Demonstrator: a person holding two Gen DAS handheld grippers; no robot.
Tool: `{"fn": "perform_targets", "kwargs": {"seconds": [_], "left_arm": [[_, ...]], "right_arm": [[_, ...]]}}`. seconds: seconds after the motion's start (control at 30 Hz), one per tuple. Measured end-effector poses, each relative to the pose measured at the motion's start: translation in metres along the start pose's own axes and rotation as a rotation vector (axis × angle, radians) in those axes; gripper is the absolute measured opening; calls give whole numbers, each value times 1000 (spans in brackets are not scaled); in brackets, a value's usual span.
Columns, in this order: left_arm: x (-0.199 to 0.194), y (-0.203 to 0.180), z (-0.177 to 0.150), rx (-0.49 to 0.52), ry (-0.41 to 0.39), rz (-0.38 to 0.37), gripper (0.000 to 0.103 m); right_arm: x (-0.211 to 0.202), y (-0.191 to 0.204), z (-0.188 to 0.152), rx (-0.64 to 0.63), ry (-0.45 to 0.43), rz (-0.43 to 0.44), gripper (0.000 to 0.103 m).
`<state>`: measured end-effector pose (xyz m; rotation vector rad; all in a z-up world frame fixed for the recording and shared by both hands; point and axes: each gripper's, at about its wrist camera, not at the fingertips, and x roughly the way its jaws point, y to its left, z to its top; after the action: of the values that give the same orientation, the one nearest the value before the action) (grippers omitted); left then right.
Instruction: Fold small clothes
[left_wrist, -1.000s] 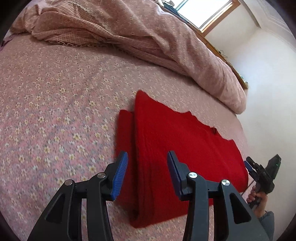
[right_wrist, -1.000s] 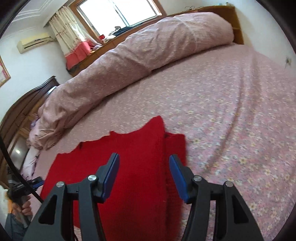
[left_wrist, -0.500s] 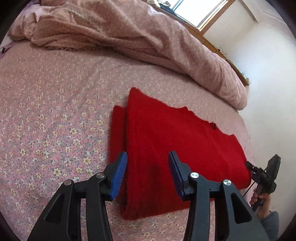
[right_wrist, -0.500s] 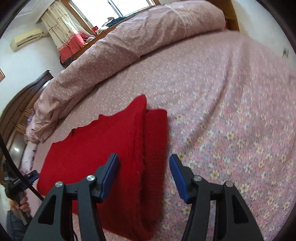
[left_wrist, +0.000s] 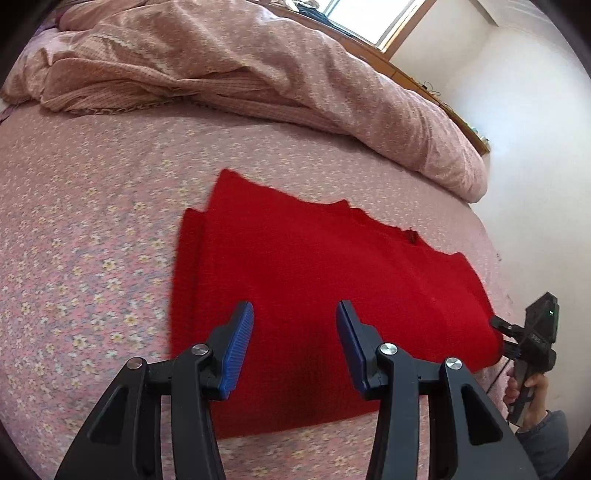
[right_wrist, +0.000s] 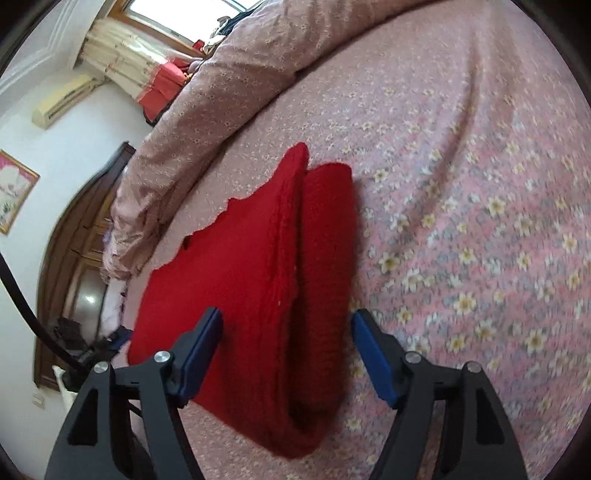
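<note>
A red knit garment (left_wrist: 314, 280) lies folded flat on the pink floral bed sheet (left_wrist: 81, 229). Its left side is doubled over, leaving a narrow lower strip showing. My left gripper (left_wrist: 295, 343) is open and empty, hovering above the garment's near edge. In the right wrist view the same garment (right_wrist: 258, 280) shows its folded end, and my right gripper (right_wrist: 286, 354) is open and empty above that end. The right gripper also shows in the left wrist view (left_wrist: 532, 339) at the garment's right edge, held by a hand.
A bunched pink quilt (left_wrist: 258, 70) lies along the far side of the bed, also in the right wrist view (right_wrist: 236, 85). A white wall (left_wrist: 528, 129) stands on the right. A dark wooden headboard (right_wrist: 77, 240) and a black cable (right_wrist: 22, 306) are at left.
Both grippers have pulled back and shifted; the garment now lies farther ahead in the left view, and the right view has tilted toward the folded end. Both jaws stay open.
</note>
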<state>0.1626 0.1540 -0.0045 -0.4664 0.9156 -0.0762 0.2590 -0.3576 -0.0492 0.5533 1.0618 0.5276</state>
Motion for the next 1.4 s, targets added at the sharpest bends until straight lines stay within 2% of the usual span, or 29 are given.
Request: {"fn": "perform_targets", "kwargs": {"seconds": [0.13, 0.37, 0.47, 0.6, 0.67, 0.7, 0.73, 0.77, 0.83, 0.87, 0.9, 0.93, 1.0, 1.07, 1.17, 1.27, 1.3, 1.37, 1.4], "left_arm": [[7, -17, 0, 31, 11, -17, 40], [20, -36, -1, 60, 34, -42, 40], [24, -48, 0, 43, 46, -139, 40], [33, -84, 4, 42, 38, -251, 40], [38, -107, 6, 87, 11, -272, 34], [40, -117, 5, 114, -1, -277, 23], [42, -126, 3, 134, -10, -279, 14], [46, -134, -1, 150, -6, -284, 13], [61, -142, -14, 164, 55, -274, 7], [76, -141, -24, 145, 125, -250, 6], [90, -137, -34, 125, 193, -224, 1], [107, -129, -48, 88, 262, -229, 0], [105, -125, -54, 76, 217, -261, 0], [95, -133, -48, 106, 202, -227, 0], [68, -147, -39, 175, 83, -199, 0], [55, -159, -30, 248, -37, -105, 0], [59, -158, -30, 253, -34, -79, 0], [87, -151, -32, 251, 61, 16, 0], [97, -145, -37, 235, 68, 19, 0]], "right_arm": [[10, 0, 9, 17, 12, 15, 83], [30, -11, 30, 74, 55, 190, 86], [36, -7, 34, 55, 80, 219, 86], [44, 6, 33, -9, 114, 178, 86], [47, 11, 34, -10, 120, 159, 74], [49, 9, 35, -2, 122, 158, 47], [54, 4, 34, 33, 139, 165, 38], [59, -2, 33, 82, 154, 199, 36], [59, -5, 33, 89, 143, 215, 34], [59, -4, 33, 93, 141, 211, 33], [56, -4, 32, 99, 140, 205, 32], [55, -2, 32, 99, 138, 200, 32], [50, 1, 33, 92, 133, 186, 31], [47, 7, 35, 76, 123, 165, 31], [44, 14, 36, 66, 111, 140, 30], [43, 18, 37, 70, 102, 129, 30], [43, 20, 37, 68, 100, 125, 30], [44, 23, 39, 66, 96, 121, 30], [44, 24, 39, 67, 93, 122, 30]]}}
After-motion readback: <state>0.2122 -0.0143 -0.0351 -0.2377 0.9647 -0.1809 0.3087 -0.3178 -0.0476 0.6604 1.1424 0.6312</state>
